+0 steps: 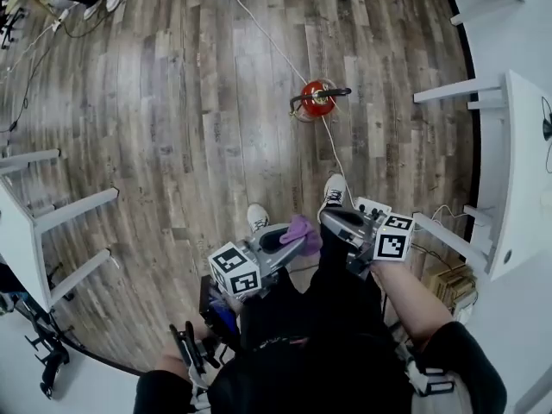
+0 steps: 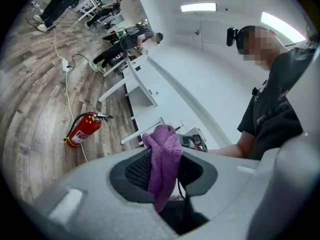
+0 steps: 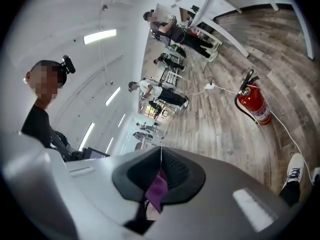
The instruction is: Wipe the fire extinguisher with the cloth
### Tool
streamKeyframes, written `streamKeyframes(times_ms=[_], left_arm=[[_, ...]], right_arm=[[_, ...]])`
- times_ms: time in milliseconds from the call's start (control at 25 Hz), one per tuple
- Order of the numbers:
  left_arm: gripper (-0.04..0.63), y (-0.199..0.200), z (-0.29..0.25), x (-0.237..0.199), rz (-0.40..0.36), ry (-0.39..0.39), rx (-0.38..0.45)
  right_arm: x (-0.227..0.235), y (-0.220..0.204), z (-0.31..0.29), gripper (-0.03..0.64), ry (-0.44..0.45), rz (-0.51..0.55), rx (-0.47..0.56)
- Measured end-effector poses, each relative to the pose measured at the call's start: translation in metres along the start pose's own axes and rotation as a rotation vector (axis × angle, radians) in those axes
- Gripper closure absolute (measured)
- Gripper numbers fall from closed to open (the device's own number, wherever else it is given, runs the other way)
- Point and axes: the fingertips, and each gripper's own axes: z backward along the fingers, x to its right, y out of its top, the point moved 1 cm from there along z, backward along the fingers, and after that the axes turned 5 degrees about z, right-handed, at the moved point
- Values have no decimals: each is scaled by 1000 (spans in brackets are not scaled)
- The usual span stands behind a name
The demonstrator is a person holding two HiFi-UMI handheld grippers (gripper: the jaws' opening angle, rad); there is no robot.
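The red fire extinguisher (image 1: 317, 98) stands upright on the wood-plank floor (image 1: 172, 102), well apart from both tongs and at 12 o'clock from them in the head view. A white label shows on its body, but the print is too small to read. Its black hose curves off the top, and a white cable (image 1: 267, 37) runs just beside it.

The left tongs (image 1: 289, 240) are clamped on a purple microfibre cloth (image 1: 304, 229), which bunches above the pads and hangs below them. The right tongs (image 1: 332, 220), at 3 o'clock from the left, are closed narrow with a corner of that cloth between the pads. Each carries a cube with black-and-white square markers. A white desk (image 1: 526, 171) stands at 3 o'clock.
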Motion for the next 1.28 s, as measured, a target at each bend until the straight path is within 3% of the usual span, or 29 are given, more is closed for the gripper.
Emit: streamKeyframes(times_ms=[160, 280, 400, 640, 1000, 1280], left_arm=[[489, 24, 24, 41, 8, -74, -7], [489, 32, 52, 69, 71, -167, -56], [489, 36, 76, 101, 95, -279, -148], [488, 20, 97, 149, 43, -423, -337], [488, -18, 105, 197, -19, -427, -365], [488, -80, 99, 233, -4, -355, -246]], right_arm=[[-51, 10, 8, 612, -31, 21, 124], [-92, 7, 12, 612, -30, 17, 221], [-127, 4, 15, 609, -32, 38, 302], [-169, -16, 37, 611, -47, 65, 424], [-212, -53, 86, 610, -33, 148, 451], [-225, -106, 151, 617, 0, 147, 433]])
